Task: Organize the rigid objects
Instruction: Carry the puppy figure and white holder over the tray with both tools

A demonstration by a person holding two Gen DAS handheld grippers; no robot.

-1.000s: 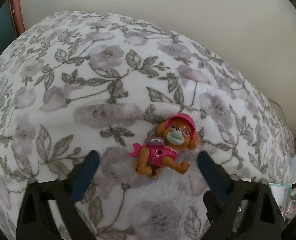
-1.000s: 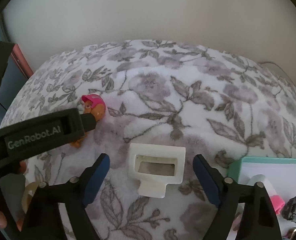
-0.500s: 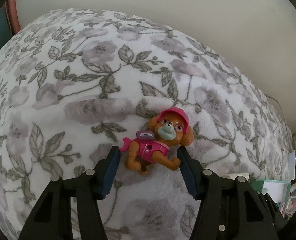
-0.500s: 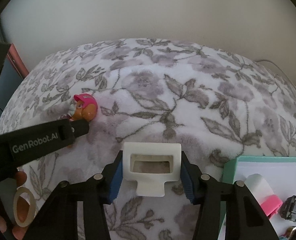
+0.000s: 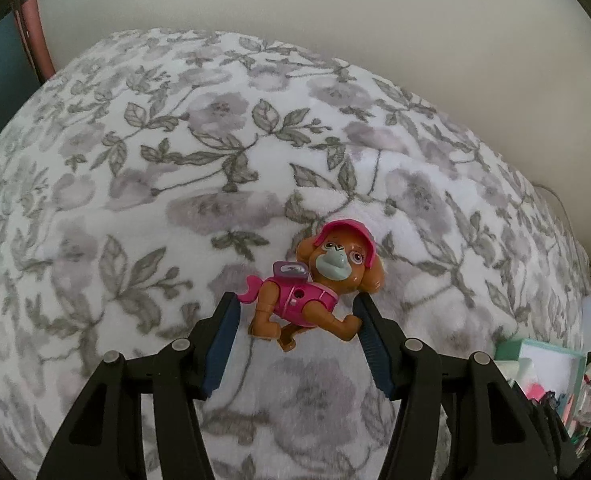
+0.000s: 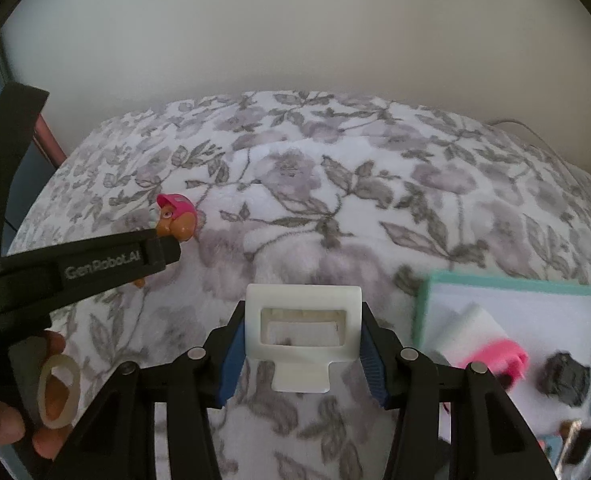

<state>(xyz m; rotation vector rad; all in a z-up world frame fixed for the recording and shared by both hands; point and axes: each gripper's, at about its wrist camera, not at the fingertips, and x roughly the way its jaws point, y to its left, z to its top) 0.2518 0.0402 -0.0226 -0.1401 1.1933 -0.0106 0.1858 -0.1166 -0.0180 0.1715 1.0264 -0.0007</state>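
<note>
A floral fleece blanket [image 5: 143,208], white with grey leaves and mauve blossoms, spreads beneath and ahead of both pairs of jaws, running up to a plain cream wall [image 5: 335,12].

To the right of the right gripper's jaws lies a teal-rimmed tray [image 6: 507,282] with a white floor, holding a pink ring-shaped piece [image 6: 499,360], a dark grey lump [image 6: 567,378] and other small items too blurred to name.

The left gripper [image 5: 295,318] points steeply down at the blanket, and its jaws are clamped on a toy dog figure [image 5: 315,288] (brown, with a pink cap and pink vest). The left blue pad [image 5: 221,344] meets the pink tail end and the right pad [image 5: 369,344] presses on the front paw; the head sticks out just ahead of the jaw tips. In the right wrist view the same figure shows at the tip of the black left gripper, well to the left of the right jaws, its head clear of the blanket.

The right gripper [image 6: 303,336] has its jaws clamped on a white rectangular plastic frame [image 6: 303,320] with a window through it and a short tab on its near edge. Both blue pads press flat on its side walls.

At the lower left of that view, the person's hand [image 6: 23,412] grips the left gripper's handle.
</note>
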